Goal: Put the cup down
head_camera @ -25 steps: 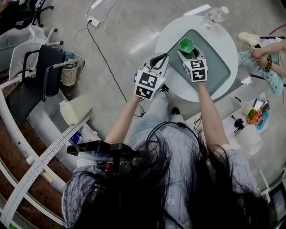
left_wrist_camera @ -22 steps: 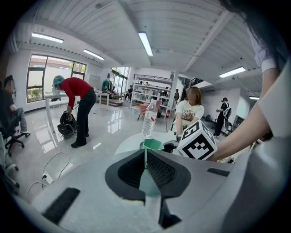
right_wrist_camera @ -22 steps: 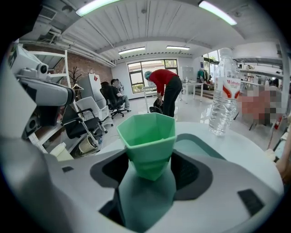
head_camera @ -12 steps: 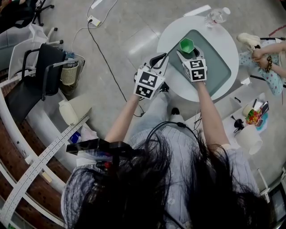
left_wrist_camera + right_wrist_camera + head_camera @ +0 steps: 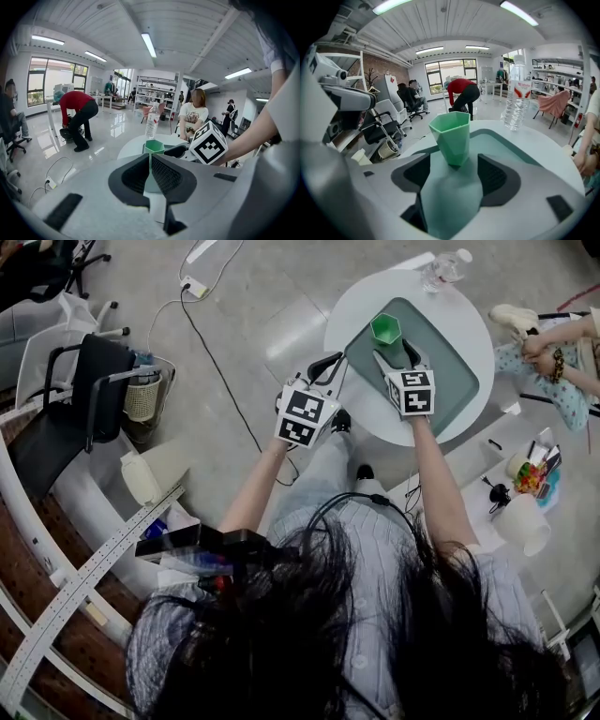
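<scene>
A green faceted cup stands upright on the grey-green tray on the round white table. My right gripper sits just behind it, jaws open. In the right gripper view the cup rests on the tray at the tips of my right gripper, and neither pad presses on it. My left gripper hangs off the table's left edge, shut on nothing. The left gripper view has the cup beyond the closed left gripper.
A clear water bottle stands at the table's far edge. A person's arm is at the right of the table. A black chair and a wicker bin stand on the floor at left. A cable runs across the floor.
The cup was up between the right gripper's jaws; now it stands on the tray just past the open fingertips. The left gripper has barely moved.
</scene>
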`<state>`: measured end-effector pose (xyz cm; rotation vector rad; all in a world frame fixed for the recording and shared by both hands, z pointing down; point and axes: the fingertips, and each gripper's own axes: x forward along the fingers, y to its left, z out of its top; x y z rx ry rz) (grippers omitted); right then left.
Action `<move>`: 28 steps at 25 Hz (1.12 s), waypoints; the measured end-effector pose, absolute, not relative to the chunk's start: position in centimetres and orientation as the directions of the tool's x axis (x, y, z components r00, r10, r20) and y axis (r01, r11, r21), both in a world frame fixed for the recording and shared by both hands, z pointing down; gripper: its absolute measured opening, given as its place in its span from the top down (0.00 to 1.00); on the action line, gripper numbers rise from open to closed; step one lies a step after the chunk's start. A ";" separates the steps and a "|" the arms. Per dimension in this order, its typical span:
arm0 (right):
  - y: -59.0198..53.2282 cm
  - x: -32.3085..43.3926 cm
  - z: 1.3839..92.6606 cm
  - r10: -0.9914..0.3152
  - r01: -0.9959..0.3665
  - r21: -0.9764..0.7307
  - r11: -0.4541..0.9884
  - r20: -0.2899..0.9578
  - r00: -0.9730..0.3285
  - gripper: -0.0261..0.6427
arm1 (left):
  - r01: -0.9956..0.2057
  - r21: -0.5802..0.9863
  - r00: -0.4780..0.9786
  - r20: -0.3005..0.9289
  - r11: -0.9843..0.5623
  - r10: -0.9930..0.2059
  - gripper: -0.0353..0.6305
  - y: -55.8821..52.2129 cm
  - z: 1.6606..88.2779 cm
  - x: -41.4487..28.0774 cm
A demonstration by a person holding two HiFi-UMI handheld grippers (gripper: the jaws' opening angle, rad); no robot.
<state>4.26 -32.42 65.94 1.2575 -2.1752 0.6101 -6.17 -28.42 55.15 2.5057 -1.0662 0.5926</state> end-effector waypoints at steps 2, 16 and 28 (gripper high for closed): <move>-31.8 4.7 65.5 -0.637 -0.885 -0.113 0.452 0.653 -0.409 0.50 | -0.742 0.152 0.628 0.500 -0.653 -0.597 0.92 -28.2 54.8 -6.1; -26.4 5.5 58.3 -0.705 -0.873 -0.128 0.471 0.540 -0.460 0.59 | -0.748 0.137 0.628 0.463 -0.650 -0.625 0.92 -24.1 52.0 -4.2; -18.4 8.4 53.3 -0.767 -0.869 -0.245 0.430 0.409 -0.494 0.70 | -0.777 0.114 0.602 0.426 -0.620 -0.676 0.92 -17.4 49.8 -1.1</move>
